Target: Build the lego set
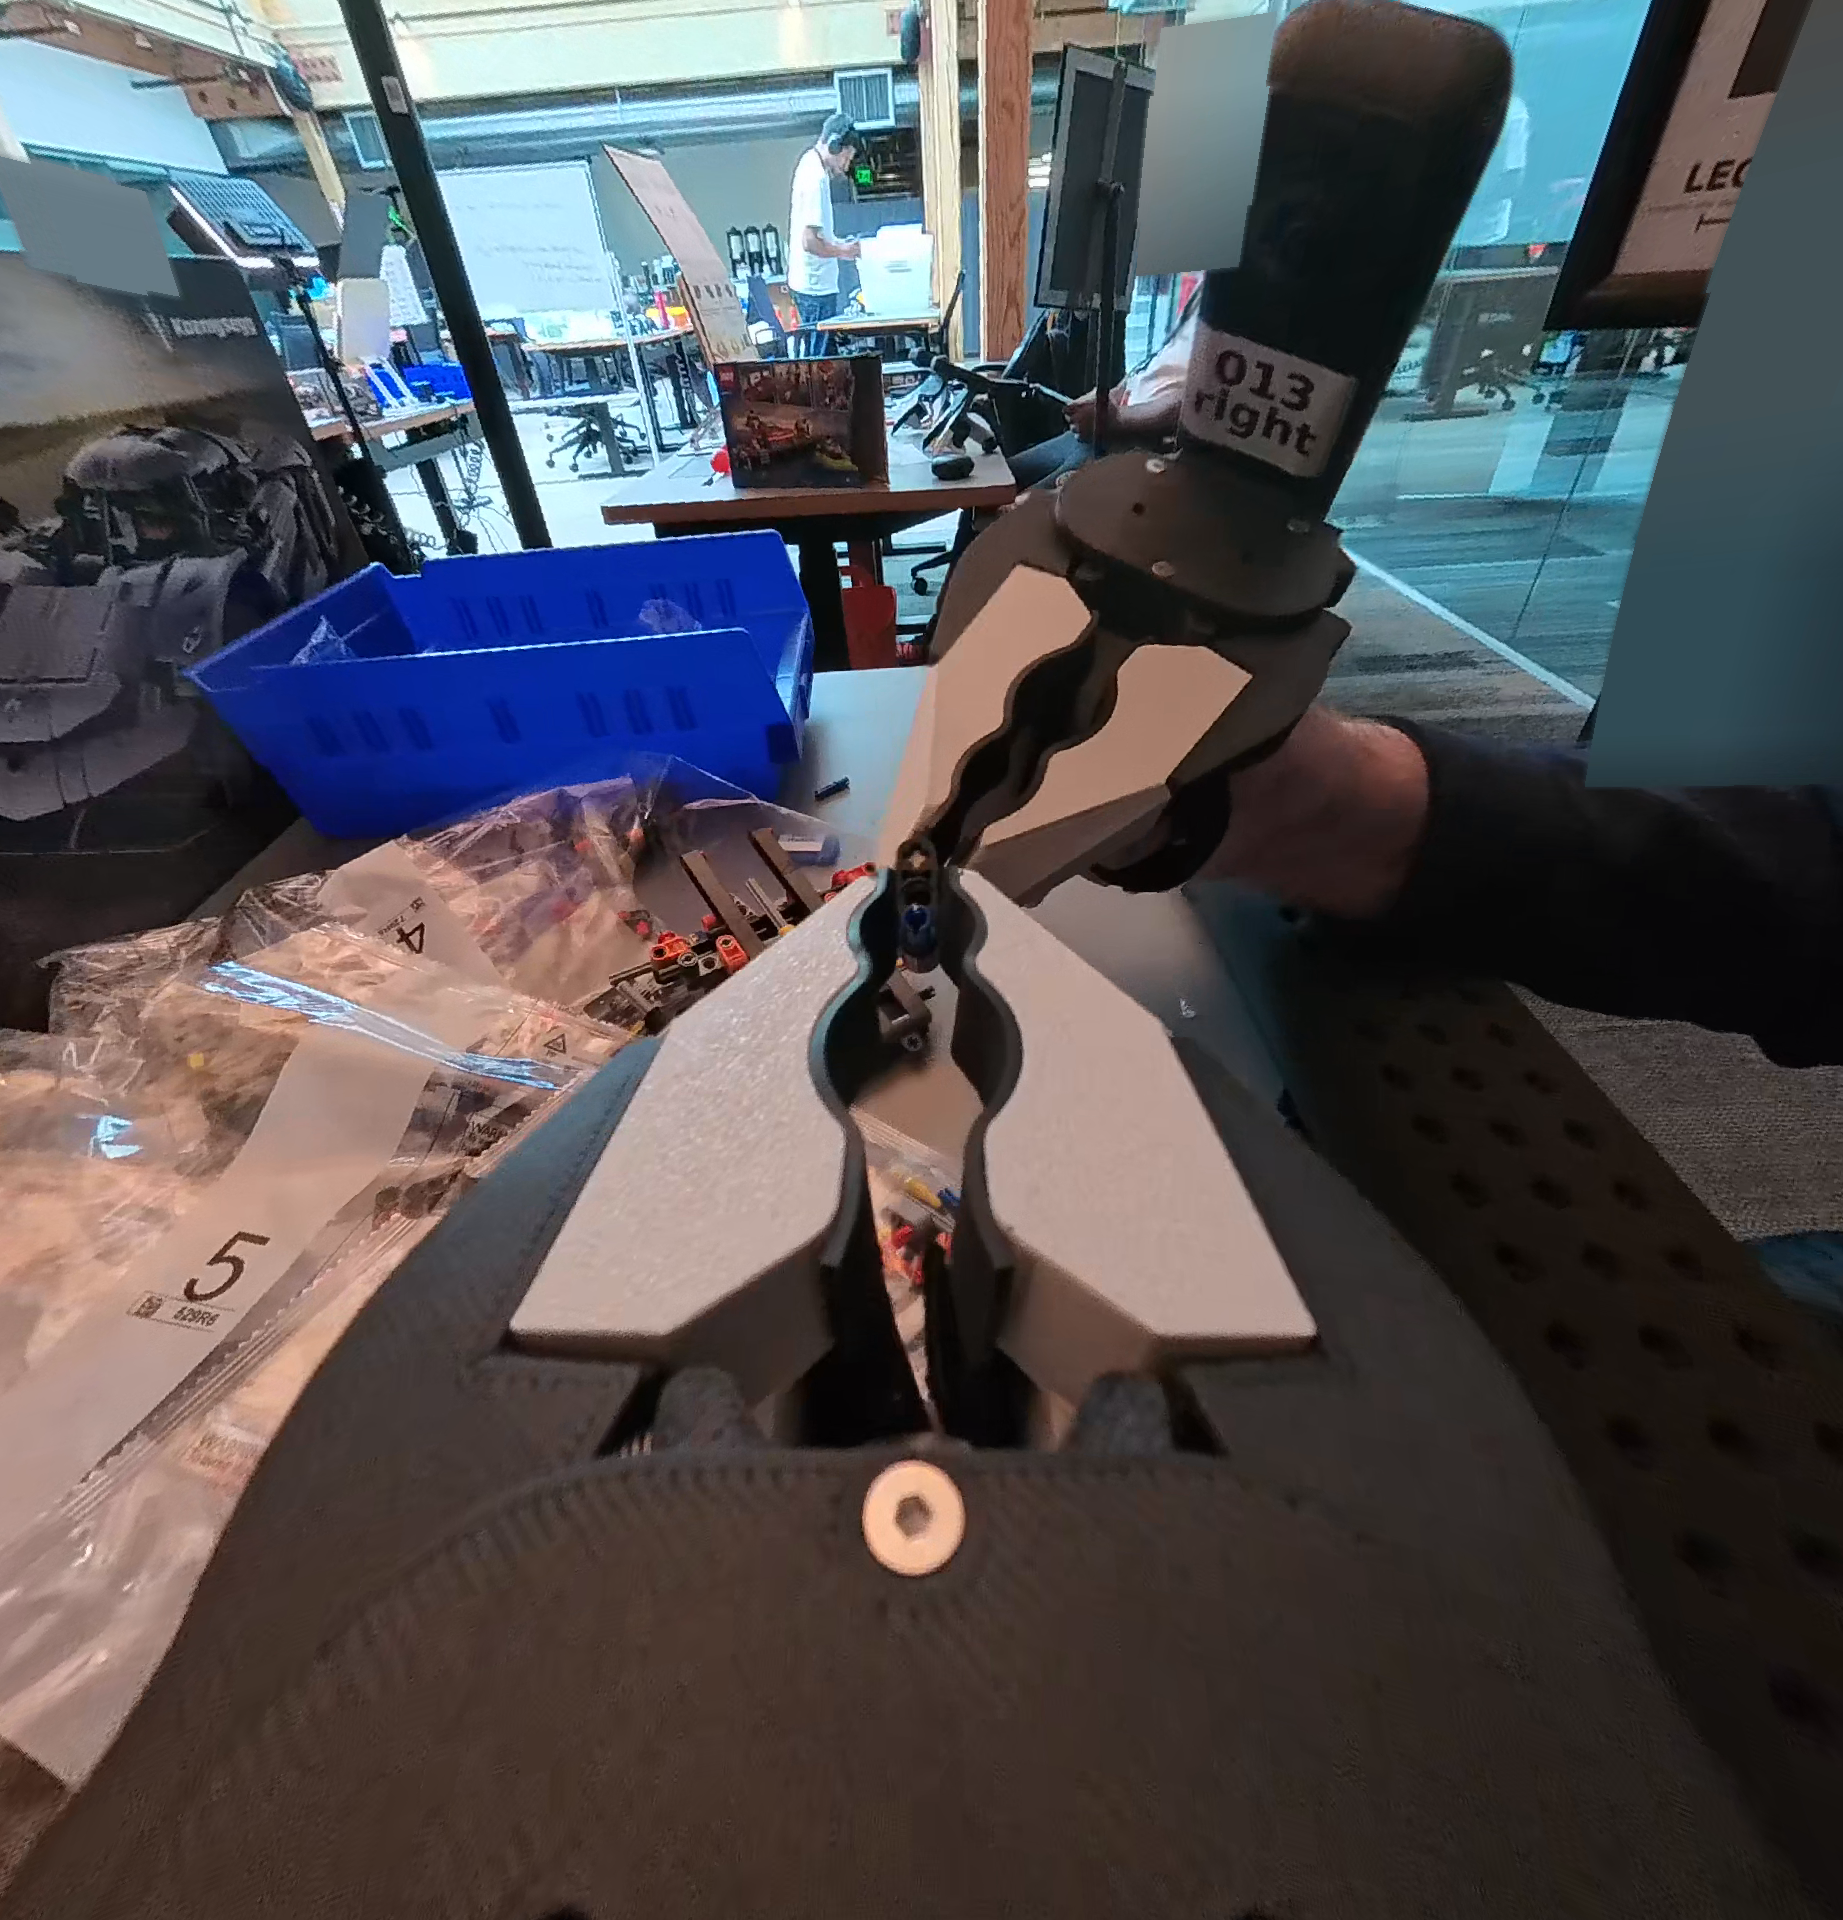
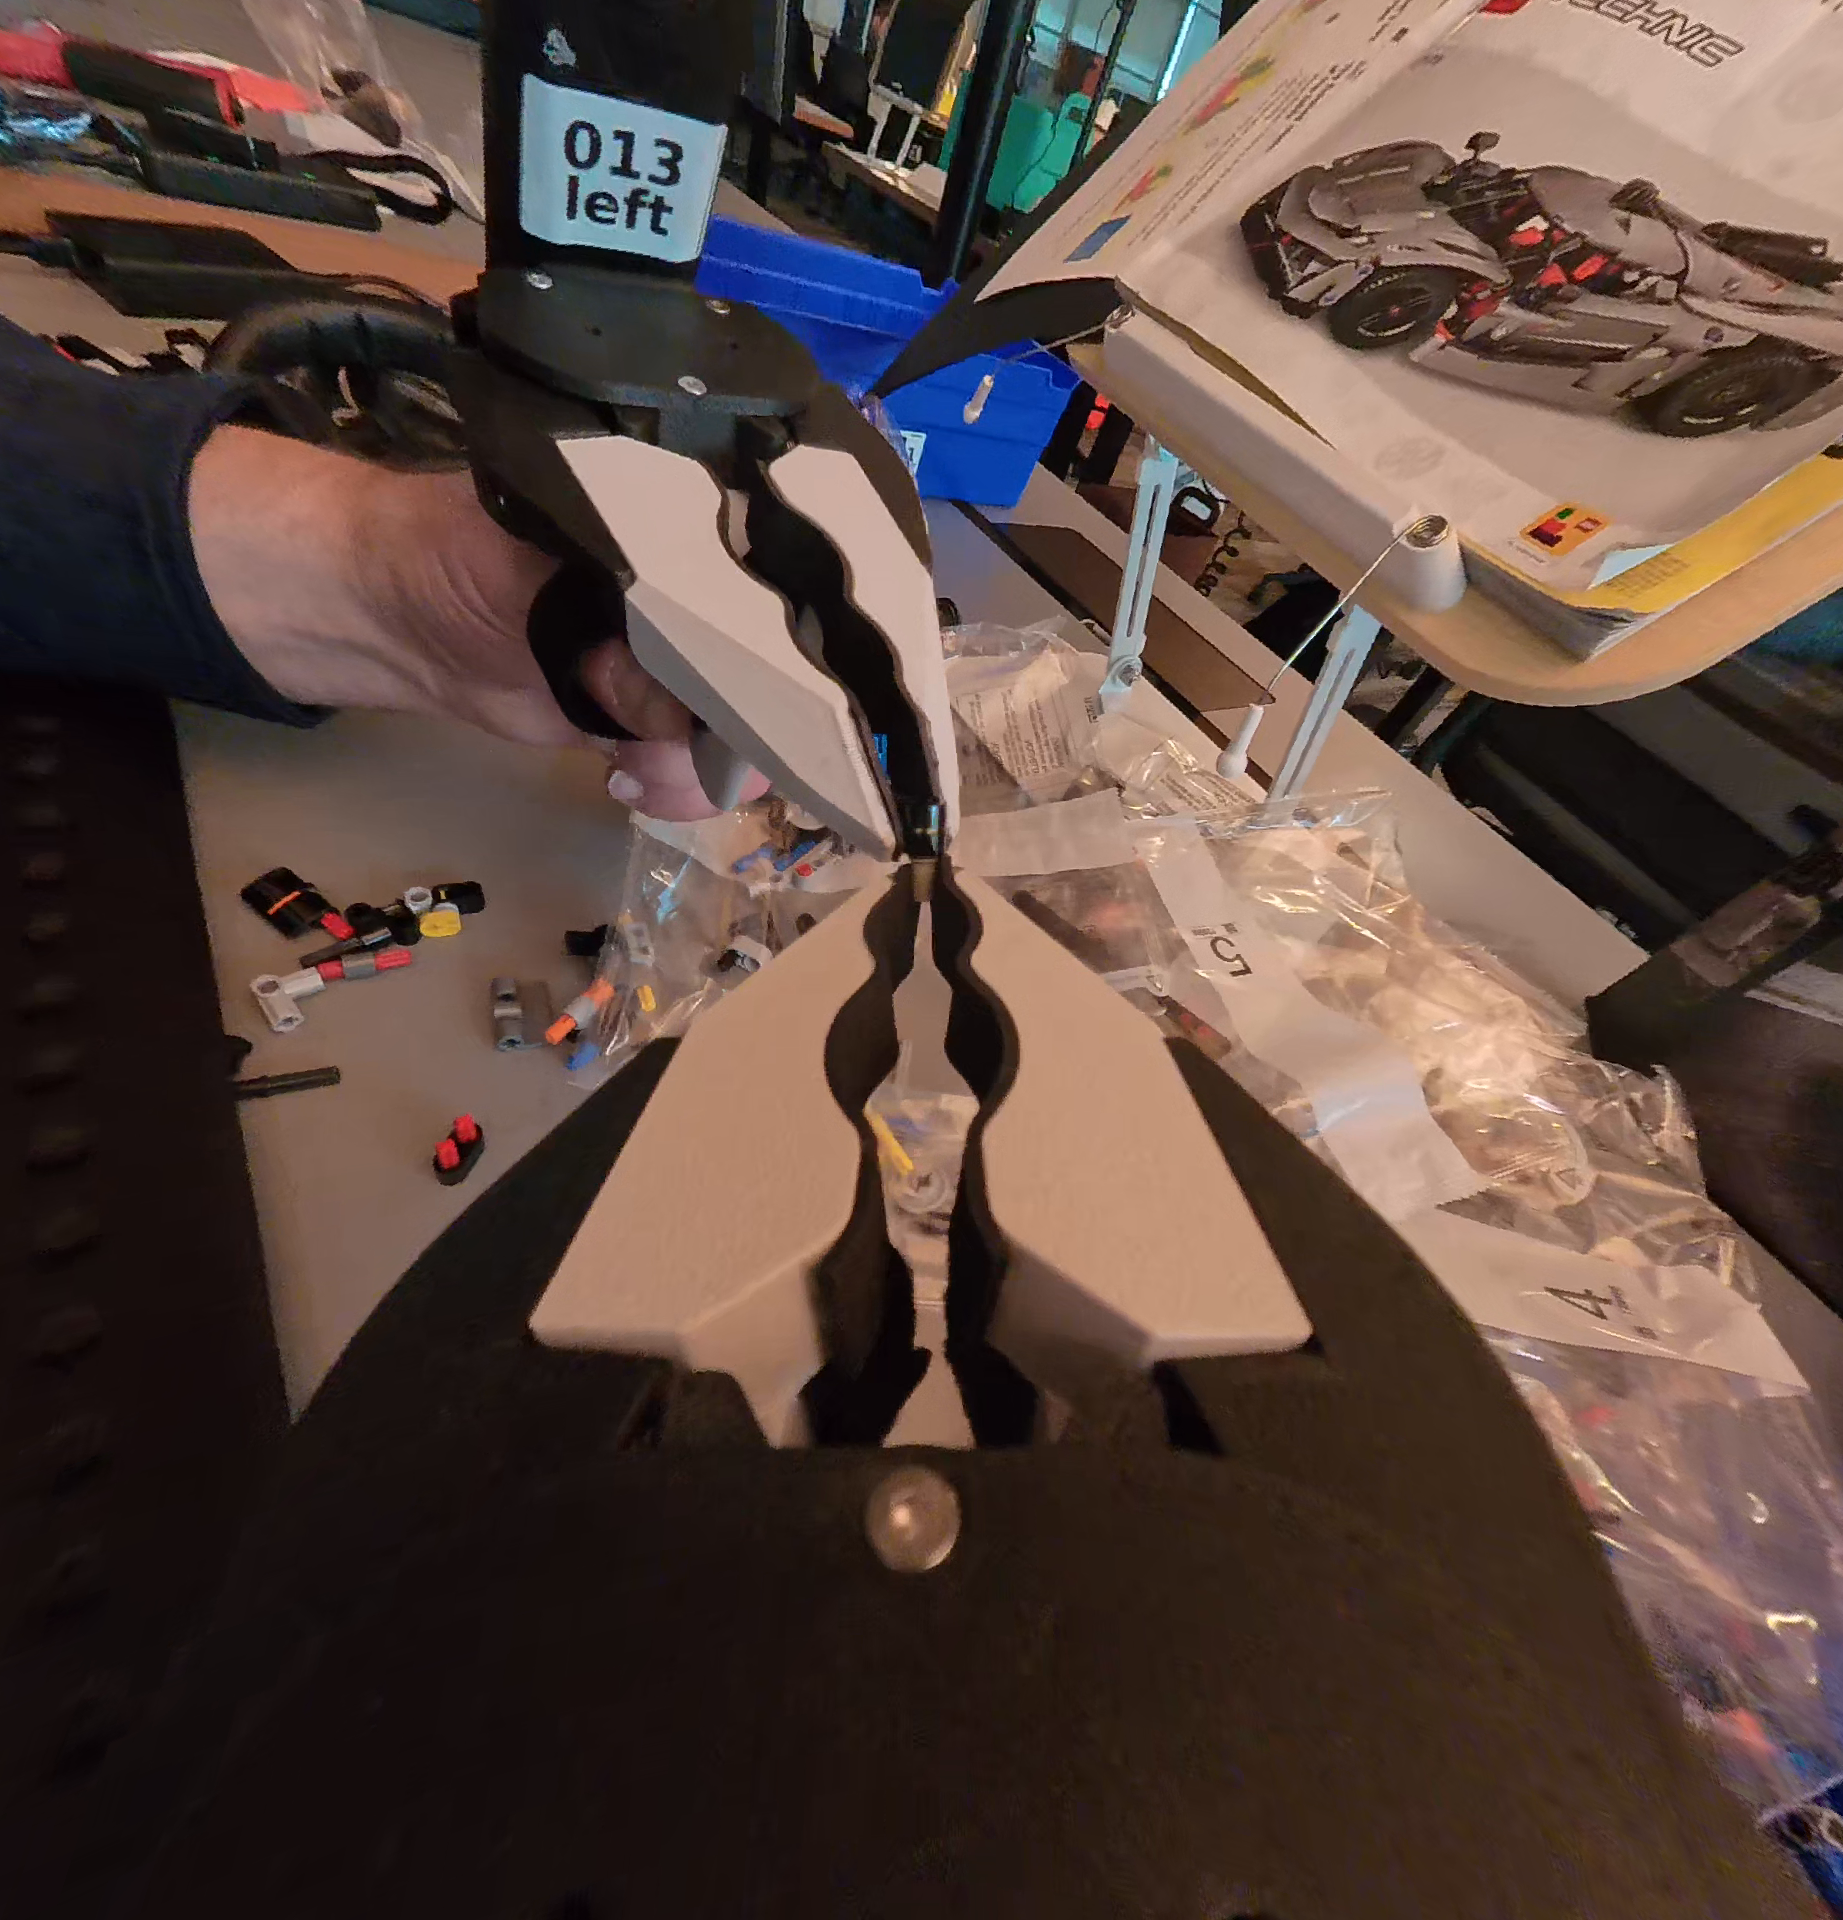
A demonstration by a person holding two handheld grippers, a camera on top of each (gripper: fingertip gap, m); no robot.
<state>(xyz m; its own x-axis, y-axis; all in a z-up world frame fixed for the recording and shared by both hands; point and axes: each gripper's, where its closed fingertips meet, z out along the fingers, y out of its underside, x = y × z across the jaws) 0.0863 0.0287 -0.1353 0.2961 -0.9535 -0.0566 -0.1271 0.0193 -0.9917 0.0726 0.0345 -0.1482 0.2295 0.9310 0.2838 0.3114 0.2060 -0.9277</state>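
Observation:
My left gripper (image 1: pixel 912 883) is shut on a small black Lego piece with a blue pin (image 1: pixel 917 928), held above the table. My right gripper (image 1: pixel 929 844) comes in from the upper right, tip to tip with it, shut on a small dark connector (image 1: pixel 915 854) that touches the black piece's top end. In the right wrist view my right gripper (image 2: pixel 915 885) meets the left gripper (image 2: pixel 922 826), which pinches the black piece (image 2: pixel 919 816) at its tips. A hand holds each gripper. Where the two parts join is mostly hidden by the fingers.
Clear numbered bags of parts (image 1: pixel 273 1091) (image 2: pixel 1364 1039) cover the table below. Loose pieces (image 2: pixel 377 935) lie at the left. Blue bins (image 1: pixel 543 665) stand behind. An instruction booklet on a stand (image 2: pixel 1519 260) hangs at upper right. A black perforated mat (image 1: pixel 1519 1195) lies at the right. Less than 4 cm separates the two grippers' tips.

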